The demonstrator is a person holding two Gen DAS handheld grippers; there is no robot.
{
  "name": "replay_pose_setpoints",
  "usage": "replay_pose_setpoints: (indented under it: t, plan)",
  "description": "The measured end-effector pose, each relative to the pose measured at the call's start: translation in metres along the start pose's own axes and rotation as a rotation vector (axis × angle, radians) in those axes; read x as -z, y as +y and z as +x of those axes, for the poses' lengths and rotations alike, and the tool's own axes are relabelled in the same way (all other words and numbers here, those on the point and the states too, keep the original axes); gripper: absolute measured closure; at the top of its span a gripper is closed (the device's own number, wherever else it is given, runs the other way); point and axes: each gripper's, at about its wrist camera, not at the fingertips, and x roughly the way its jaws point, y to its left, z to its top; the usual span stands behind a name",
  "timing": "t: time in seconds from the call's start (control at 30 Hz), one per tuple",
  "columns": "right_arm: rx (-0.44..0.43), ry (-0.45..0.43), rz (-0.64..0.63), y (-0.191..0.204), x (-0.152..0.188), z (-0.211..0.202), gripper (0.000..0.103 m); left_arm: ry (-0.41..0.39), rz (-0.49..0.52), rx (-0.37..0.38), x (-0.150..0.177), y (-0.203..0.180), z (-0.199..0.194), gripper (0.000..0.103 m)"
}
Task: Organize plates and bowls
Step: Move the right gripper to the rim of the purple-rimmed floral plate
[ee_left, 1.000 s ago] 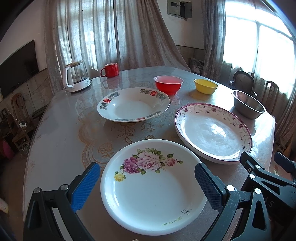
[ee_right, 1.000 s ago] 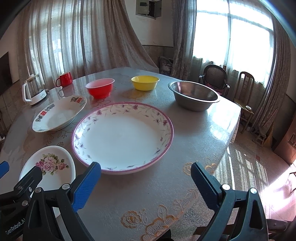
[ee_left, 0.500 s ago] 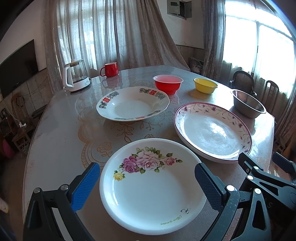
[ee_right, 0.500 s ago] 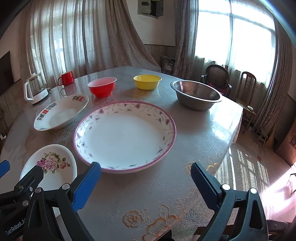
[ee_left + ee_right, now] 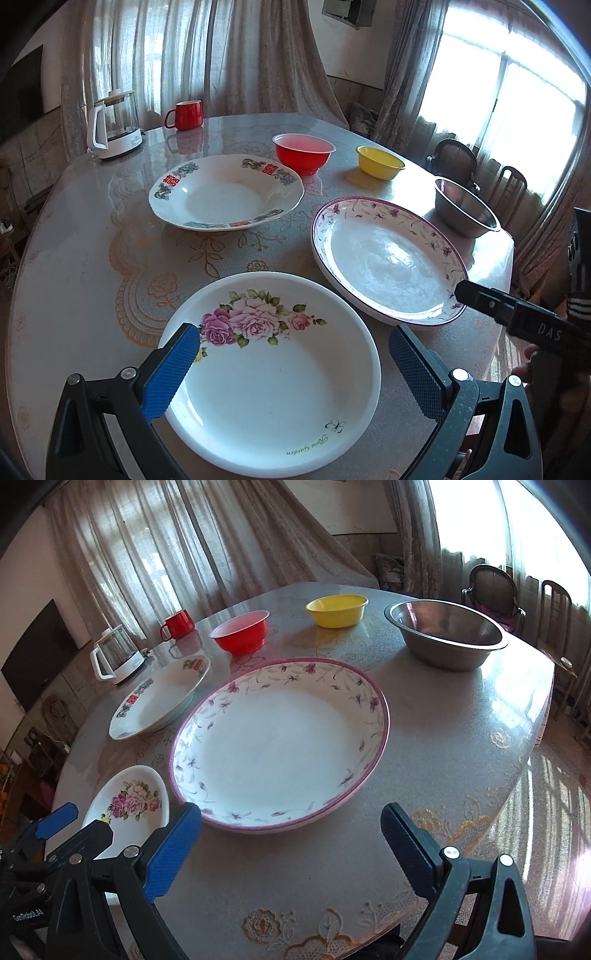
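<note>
A white rose plate [image 5: 273,373] lies nearest, and my left gripper [image 5: 293,369] hangs open over it, one blue finger on each side, holding nothing. To its right rests a large purple-rimmed plate [image 5: 388,258] [image 5: 280,742]. My right gripper [image 5: 291,849] stands open just short of that plate's near rim, empty. Farther back are a deep plate with red and green marks [image 5: 225,192] [image 5: 162,698], a red bowl [image 5: 303,152] [image 5: 242,630], a yellow bowl [image 5: 380,167] [image 5: 337,610] and a steel bowl [image 5: 463,210] [image 5: 445,637].
A glass kettle [image 5: 114,125] and a red mug [image 5: 186,114] stand at the table's far left. Chairs [image 5: 491,590] sit beyond the far right edge by the window. The table's edge [image 5: 524,760] runs close on the right of the right gripper.
Both grippers have tilted and moved slightly forward: the plates sit larger and nearer in both views. The right gripper's arm now crosses the left wrist view higher up. Both stayed open.
</note>
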Motion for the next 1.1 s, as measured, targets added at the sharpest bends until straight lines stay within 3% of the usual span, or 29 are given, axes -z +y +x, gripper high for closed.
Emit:
replay_pose_setpoints:
  t: [0.13, 0.27, 0.4, 0.5, 0.67, 0.77, 0.87, 0.97, 1.1]
  plan:
    - [-0.049, 0.024, -0.062, -0.022, -0.038, 0.004, 0.003, 0.023, 0.006, 0.037, -0.006, -0.009, 0.008, 0.000]
    - [-0.082, 0.075, -0.214, -0.030, -0.076, 0.024, 0.003, -0.015, 0.017, 0.024, -0.014, -0.031, 0.012, 0.000]
    - [-0.138, 0.164, -0.363, -0.030, -0.108, 0.057, 0.003, 0.033, -0.045, 0.103, -0.022, -0.047, 0.022, 0.000]
    - [-0.185, 0.215, -0.490, -0.024, -0.125, 0.081, 0.004, 0.011, -0.075, 0.053, -0.021, -0.061, 0.024, 0.000]
    - [-0.264, 0.309, -0.672, -0.012, -0.140, 0.122, 0.018, 0.004, -0.122, -0.030, -0.013, -0.085, 0.024, 0.000]
    - [-0.304, 0.343, -0.745, -0.006, -0.146, 0.141, 0.031, 0.007, -0.156, -0.094, -0.006, -0.098, 0.023, 0.000]
    - [-0.337, 0.384, -0.810, 0.001, -0.147, 0.157, 0.038, 0.014, -0.225, -0.092, 0.001, -0.104, 0.027, 0.001]
    - [-0.352, 0.408, -0.872, 0.008, -0.146, 0.167, 0.042, 0.027, -0.255, -0.113, 0.006, -0.114, 0.035, 0.012]
    - [-0.394, 0.435, -0.931, 0.015, -0.142, 0.173, 0.052, 0.050, -0.317, -0.080, 0.011, -0.115, 0.048, 0.037]
